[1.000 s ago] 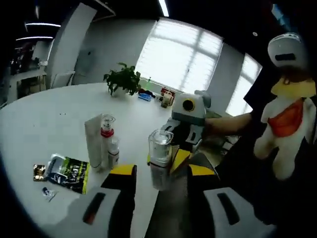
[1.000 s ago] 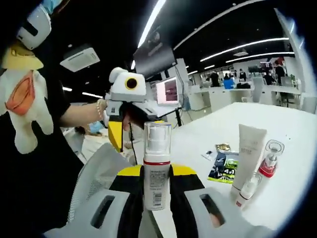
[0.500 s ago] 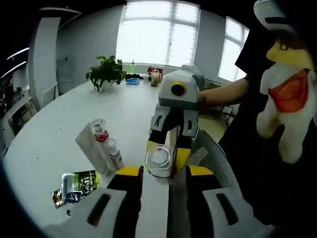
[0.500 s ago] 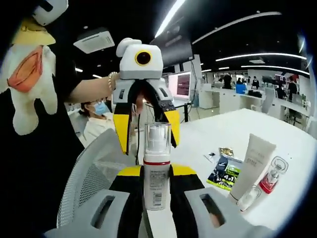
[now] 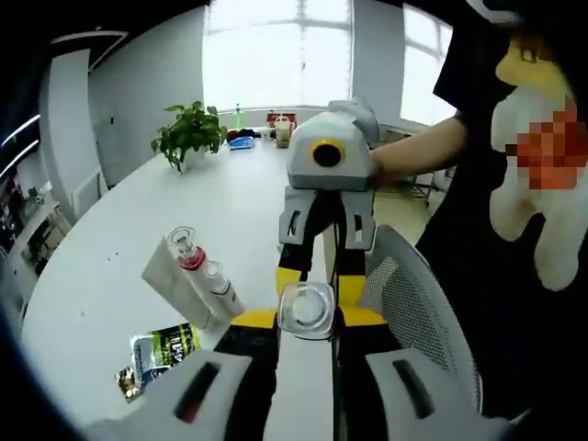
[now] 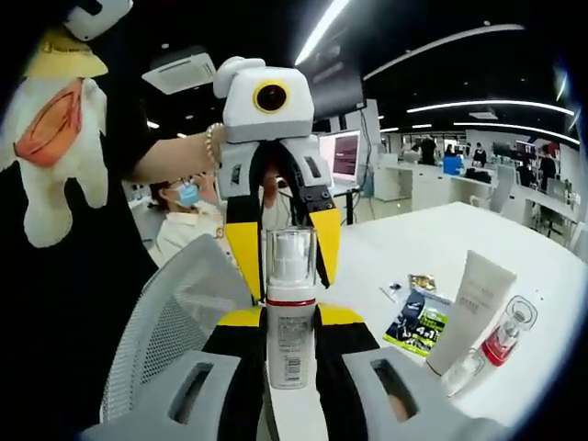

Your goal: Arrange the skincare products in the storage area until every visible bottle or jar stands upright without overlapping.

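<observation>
My right gripper [image 6: 291, 318] is shut on a white pump bottle [image 6: 291, 342] with a red collar and a clear cap, held upright off the table's edge. My left gripper [image 5: 308, 320] faces it end-on, jaws open and close on either side of the clear cap [image 5: 307, 310]. From the right gripper view the left gripper [image 6: 287, 280] straddles the cap from behind. On the table a white tube [image 5: 170, 280], a red-collared bottle [image 5: 188, 253] and a small clear bottle [image 5: 220, 287] stand together.
A green-black sachet [image 5: 165, 347] and a small gold packet [image 5: 127, 384] lie flat on the white table [image 5: 110, 220] near the tube. A grey mesh chair [image 5: 413, 312] stands below the grippers. A potted plant [image 5: 188, 133] sits far back. A person in black stands alongside.
The two grippers have come together. My left jaws have narrowed and now flank the bottle's cap. The right gripper still holds the bottle.
</observation>
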Motion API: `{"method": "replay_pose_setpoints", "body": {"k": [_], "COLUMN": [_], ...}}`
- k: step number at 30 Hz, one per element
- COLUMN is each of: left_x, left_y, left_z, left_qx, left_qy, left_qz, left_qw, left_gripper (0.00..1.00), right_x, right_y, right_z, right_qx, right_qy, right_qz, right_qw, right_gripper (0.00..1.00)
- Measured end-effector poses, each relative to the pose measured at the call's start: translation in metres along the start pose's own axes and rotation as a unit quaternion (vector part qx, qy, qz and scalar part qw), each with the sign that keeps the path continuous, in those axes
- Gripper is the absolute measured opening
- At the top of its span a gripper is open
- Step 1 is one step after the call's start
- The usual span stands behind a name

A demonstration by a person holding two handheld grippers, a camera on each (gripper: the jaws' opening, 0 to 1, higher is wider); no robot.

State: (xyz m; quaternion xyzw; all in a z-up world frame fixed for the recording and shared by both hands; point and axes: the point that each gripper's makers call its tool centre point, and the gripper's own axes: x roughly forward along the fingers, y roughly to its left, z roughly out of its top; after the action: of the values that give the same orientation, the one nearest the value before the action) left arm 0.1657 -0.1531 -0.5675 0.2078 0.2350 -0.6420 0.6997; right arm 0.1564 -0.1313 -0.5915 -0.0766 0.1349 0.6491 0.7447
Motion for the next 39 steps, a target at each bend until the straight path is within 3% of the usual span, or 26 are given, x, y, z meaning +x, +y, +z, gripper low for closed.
{"method": "replay_pose_setpoints", "body": {"k": [5,24,39], "left_x": [0.003,0.024,0.047], "left_y": [0.0,0.01,0.022], "left_z": [-0.001,-0.018,-0.029], "left_qx": [-0.014,0.006,-0.004], "left_qy": [0.005,0.071,0.078], "left_qz": [-0.004,0.02,0.014], "left_qw": [0.9999,0.9973,0.9969], "left_gripper": [0.25,0.25,0.25], "right_x": [0.002,0.008,0.003], "right_y": [-0.002,-0.015,-0.029], "right_z": [-0.004,-0.029,-0.052], "right_qx": [-0.01,0.005,0.042], "right_qy": [0.012,0.041,0.06], "right_qz": [0.0,-0.035,-0.082], "right_qw": [0.9999,0.9985,0.9939], "right_gripper": [0.19,0.2,0.23]}}
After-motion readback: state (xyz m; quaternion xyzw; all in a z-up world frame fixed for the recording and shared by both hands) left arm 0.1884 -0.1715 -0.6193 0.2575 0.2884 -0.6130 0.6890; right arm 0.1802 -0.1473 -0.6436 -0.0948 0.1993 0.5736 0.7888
